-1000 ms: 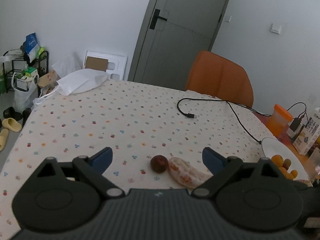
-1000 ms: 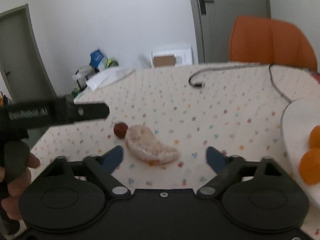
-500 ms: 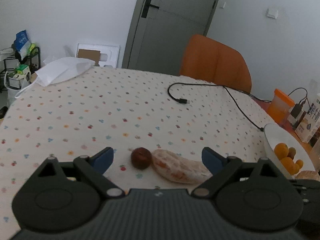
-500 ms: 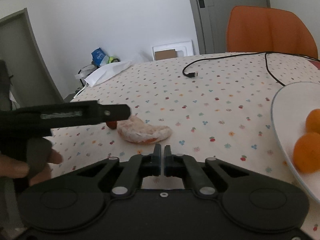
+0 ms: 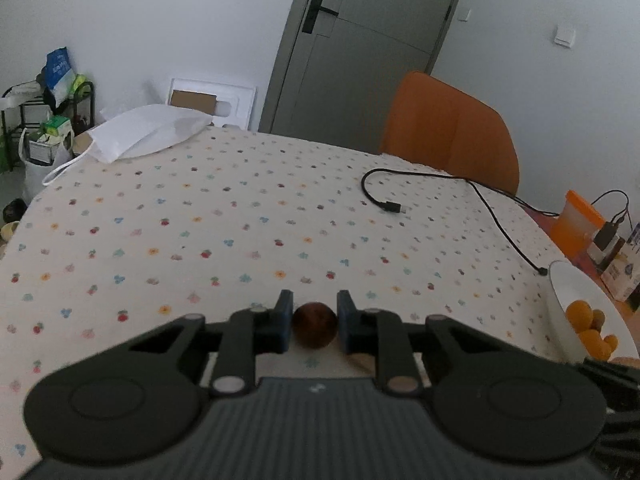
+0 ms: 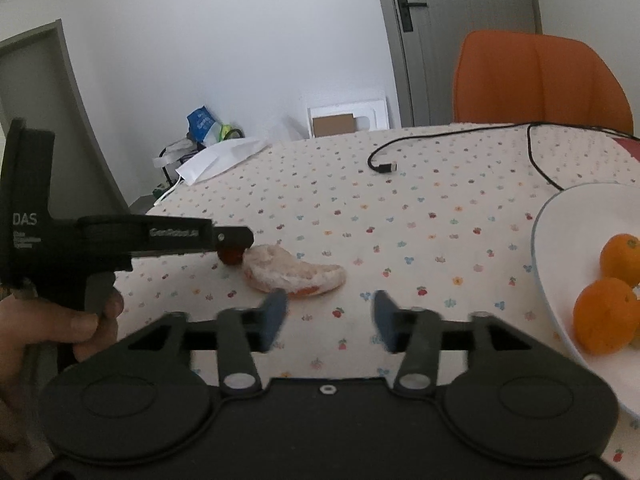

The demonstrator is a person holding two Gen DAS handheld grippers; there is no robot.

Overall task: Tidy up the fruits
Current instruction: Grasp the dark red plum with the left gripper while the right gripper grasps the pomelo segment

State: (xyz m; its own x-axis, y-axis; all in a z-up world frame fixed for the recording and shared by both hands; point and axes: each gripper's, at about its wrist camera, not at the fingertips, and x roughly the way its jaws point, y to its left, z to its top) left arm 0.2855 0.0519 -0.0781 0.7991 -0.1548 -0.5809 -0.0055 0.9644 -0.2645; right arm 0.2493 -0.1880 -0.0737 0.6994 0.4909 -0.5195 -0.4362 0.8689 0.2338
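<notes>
Date [image 5: 314,325] sits clamped in the left gripper [image 5: 314,322] jaws beside the pomelo wedge [image 6: 294,274]; only the right view shows the right gripper [image 6: 329,316] opening, empty.

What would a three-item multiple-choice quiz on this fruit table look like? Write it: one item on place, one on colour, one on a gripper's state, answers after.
1. Where does the peeled citrus piece lie?
A. In the white plate
B. On the tablecloth beside the small dark red fruit
C. On the chair

2. What colour is the chair?
A. Orange
B. Green
C. Black

3. What is the left gripper doing?
A. Open over the plate
B. Shut on the cable
C. Shut on the small dark red fruit

Answers: 1 B, it lies on the cloth touching the small dark red fruit, apart from the white plate. 2 A, its back is plainly orange. 3 C, both blue pads press the fruit's sides.
</notes>
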